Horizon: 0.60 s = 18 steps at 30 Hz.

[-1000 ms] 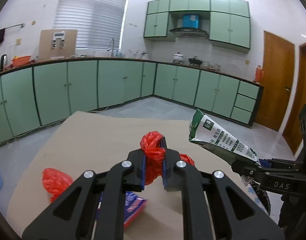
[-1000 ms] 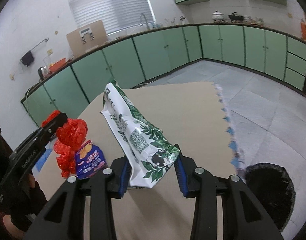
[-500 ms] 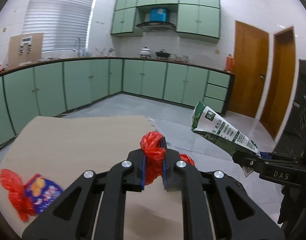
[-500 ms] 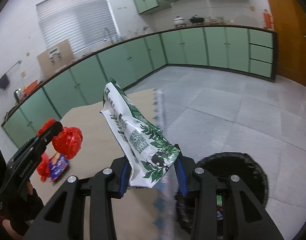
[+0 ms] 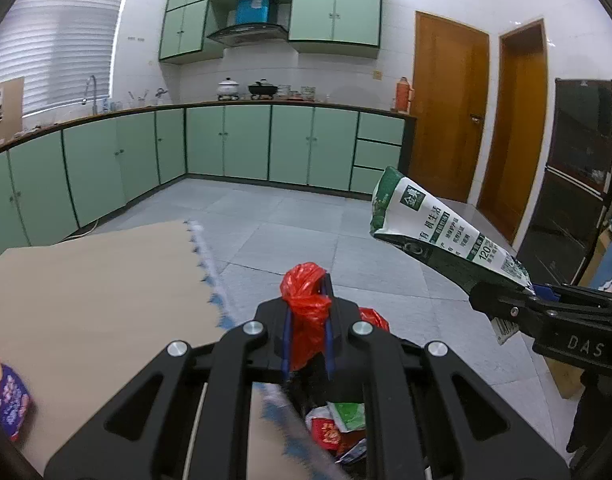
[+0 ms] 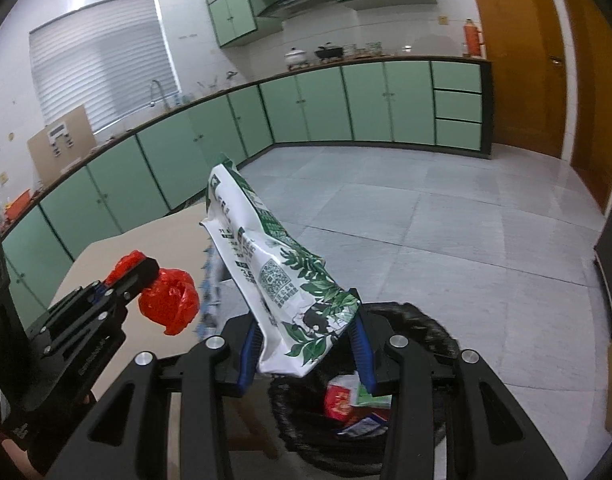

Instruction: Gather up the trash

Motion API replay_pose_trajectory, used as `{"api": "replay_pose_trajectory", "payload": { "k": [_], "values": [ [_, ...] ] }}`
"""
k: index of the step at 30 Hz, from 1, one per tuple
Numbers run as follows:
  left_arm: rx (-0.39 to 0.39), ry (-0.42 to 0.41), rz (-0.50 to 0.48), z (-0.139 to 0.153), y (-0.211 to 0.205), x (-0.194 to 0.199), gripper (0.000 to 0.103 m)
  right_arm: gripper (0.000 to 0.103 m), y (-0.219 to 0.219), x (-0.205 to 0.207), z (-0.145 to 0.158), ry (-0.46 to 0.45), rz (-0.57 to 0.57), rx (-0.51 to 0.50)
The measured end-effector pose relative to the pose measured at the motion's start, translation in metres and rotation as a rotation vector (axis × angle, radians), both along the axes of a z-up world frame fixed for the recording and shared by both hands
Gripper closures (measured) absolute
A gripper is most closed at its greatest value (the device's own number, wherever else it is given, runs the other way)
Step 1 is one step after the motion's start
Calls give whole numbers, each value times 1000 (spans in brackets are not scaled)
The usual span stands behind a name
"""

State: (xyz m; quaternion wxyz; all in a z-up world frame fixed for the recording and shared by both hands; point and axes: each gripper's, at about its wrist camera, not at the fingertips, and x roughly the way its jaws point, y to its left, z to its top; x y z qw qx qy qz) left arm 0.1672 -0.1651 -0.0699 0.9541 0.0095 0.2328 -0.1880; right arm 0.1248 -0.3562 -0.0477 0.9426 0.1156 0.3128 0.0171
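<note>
Two loads: both hand-held grippers carried trash.
Left hand-held gripper (image 5: 306,340): clenched on a crumpled red plastic bag (image 5: 306,312).
Right hand-held gripper (image 6: 303,354): grasping a green-and-white printed paper pouch (image 6: 273,276), long axis pointing up and forward.
Black-lined trash bin (image 6: 422,328): directly below the right hand-held gripper, below and right of the left; right seemed nearer.
Bench (image 5: 97,288): left of both.

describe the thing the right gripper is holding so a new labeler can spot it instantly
Start at the black-lined trash bin on the floor beside the table. Above it, the right gripper clamps a green-and-white snack bag printed with leaves and a QR code. The left gripper beside it holds a crumpled red plastic bag instead.
</note>
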Motion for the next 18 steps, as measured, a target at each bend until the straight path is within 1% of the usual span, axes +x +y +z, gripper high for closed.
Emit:
{"api": "replay_pose_trajectory", "payload": {
  "k": [7,15,16,18],
  "values": [
    [7,10,-47,-9,-38,9,92,64,-29,-1,-15,27,-65,-32],
    [25,70,-91,-30,-59,21,92,64,-54,8,-52,110,-114,-18],
    [28,77,-95,-32,-60,23,90,64,-55,10,-56,120,-118,-18],
    [38,85,-98,-35,-64,27,89,63,-58,15,-65,141,-115,-11]
  ]
}}
